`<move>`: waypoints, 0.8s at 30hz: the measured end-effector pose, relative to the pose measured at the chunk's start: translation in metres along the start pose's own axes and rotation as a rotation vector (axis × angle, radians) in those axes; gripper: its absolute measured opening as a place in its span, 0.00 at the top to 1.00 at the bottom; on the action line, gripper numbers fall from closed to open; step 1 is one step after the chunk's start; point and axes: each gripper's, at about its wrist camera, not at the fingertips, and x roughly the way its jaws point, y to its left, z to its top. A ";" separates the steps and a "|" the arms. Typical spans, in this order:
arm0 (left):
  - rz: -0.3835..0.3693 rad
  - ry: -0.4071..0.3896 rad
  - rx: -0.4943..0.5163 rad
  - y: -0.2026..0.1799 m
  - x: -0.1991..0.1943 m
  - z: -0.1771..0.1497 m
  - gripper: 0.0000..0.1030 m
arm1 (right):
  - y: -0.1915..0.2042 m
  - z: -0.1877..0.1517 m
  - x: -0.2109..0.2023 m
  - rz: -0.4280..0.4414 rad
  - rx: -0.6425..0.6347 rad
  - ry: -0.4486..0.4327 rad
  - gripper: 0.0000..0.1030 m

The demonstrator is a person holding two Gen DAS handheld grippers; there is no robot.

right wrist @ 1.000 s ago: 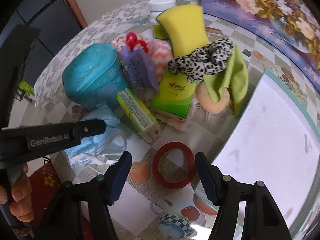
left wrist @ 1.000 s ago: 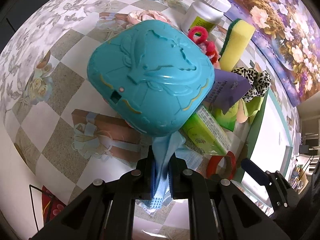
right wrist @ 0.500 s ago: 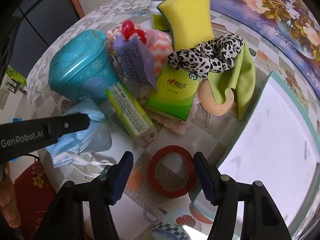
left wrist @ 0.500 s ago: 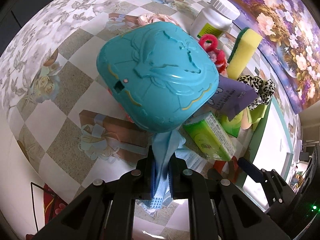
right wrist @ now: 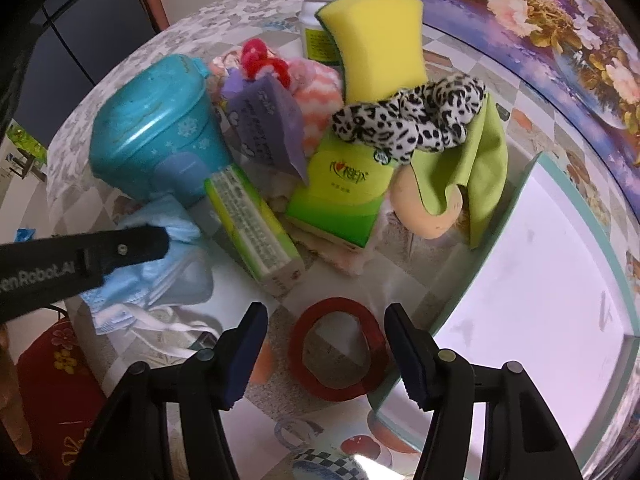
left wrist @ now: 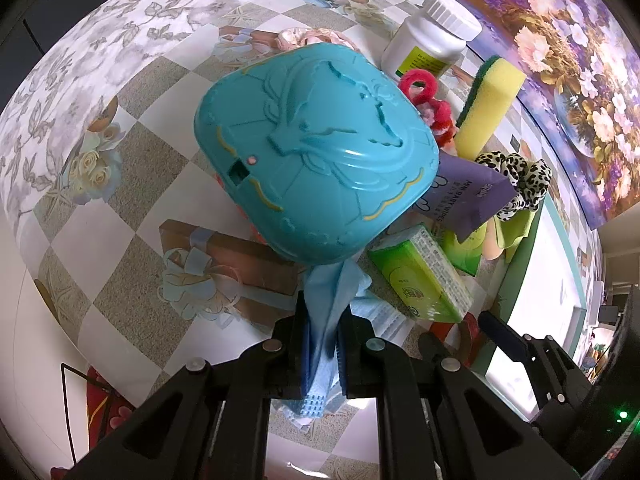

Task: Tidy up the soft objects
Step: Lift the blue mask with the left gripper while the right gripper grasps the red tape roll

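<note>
**Left tool clamped on blue mask, right tool straddling red ring**

My left tool [left wrist: 323,354] is clenched tight on a bunched light-blue face mask [left wrist: 332,300] — the fabric sticks out both above and below the pads. In the right wrist view the same mask [right wrist: 160,276] hangs crumpled under the left tool's black finger, its white ear loops trailing onto the surface [left wrist: 120,184] near the front edge.

My right tool [right wrist: 325,354] points steeply down with its jaws apart; they have just been closing in a little. A red ring [right wrist: 340,354] lies flat on the surface between the two blue pads [right wrist: 244,350], not pinched — I see a gap on each side. The ring's right edge sits against the rim of a shallow white tray [right wrist: 536,280] with a teal border.

Behind it is the pile. A teal plastic case [left wrist: 316,152] stands just above the mask in the left view. Leaning on it: a green tissue pack [right wrist: 256,232], a purple wipes packet [right wrist: 268,124] and a second green pack [right wrist: 344,192] lying on pink cloth. A leopard-print scrunchie [right wrist: 412,120] sits on top, touching a yellow sponge [right wrist: 380,44] that stands upright. A lime cloth [right wrist: 480,168] drapes over an orange ball [right wrist: 420,208] right beside the tray. Red pom-pom ties [right wrist: 260,60] and a white bottle [left wrist: 432,40] sit at the back.
</note>
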 end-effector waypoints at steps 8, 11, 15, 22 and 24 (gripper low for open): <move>0.001 0.000 0.003 -0.003 0.000 0.000 0.89 | 0.010 -0.014 0.009 0.013 -0.039 0.040 0.47; 0.003 0.001 0.004 -0.004 0.001 -0.001 0.89 | 0.017 -0.017 0.010 0.012 -0.053 0.047 0.48; 0.008 0.004 0.007 -0.005 0.002 -0.002 0.89 | 0.026 -0.022 0.015 -0.002 -0.072 0.056 0.48; 0.010 0.003 0.016 -0.007 0.003 -0.004 0.89 | 0.032 -0.026 0.005 0.016 -0.049 0.049 0.49; 0.005 -0.001 0.021 -0.008 0.002 -0.004 0.89 | 0.030 -0.026 -0.003 0.024 -0.027 0.036 0.49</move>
